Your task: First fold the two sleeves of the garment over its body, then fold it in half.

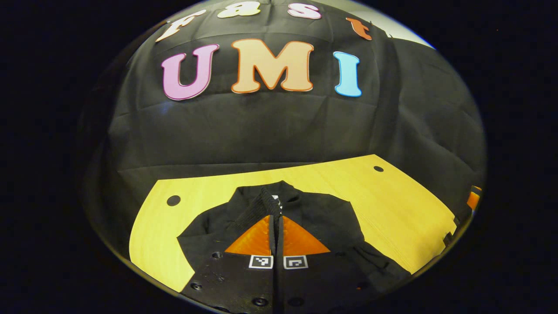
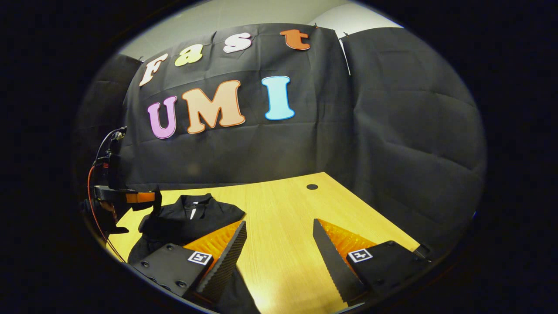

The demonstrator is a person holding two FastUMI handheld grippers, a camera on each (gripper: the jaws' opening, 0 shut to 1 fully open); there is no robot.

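Fingers of the left gripper (image 1: pixel 276 226) pressed together over the black soft fabric garment (image 1: pixel 322 218), apparently pinching a fold near its ribbed collar, though hard to confirm; fingers of the right gripper (image 2: pixel 279 244) spread wide, holding nothing, poised above the pale yellow wooden table (image 2: pixel 283 205). Lying on the table's left part, collar toward the booth wall, long axis running front to back; probably light, limp, prone to slipping and bunching, best pinched at hem or sleeve edges.

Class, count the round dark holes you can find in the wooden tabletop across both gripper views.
2. In the left gripper view, one hole sits near the table's far-left corner and another hole near its far-right corner. The garment may hide more.
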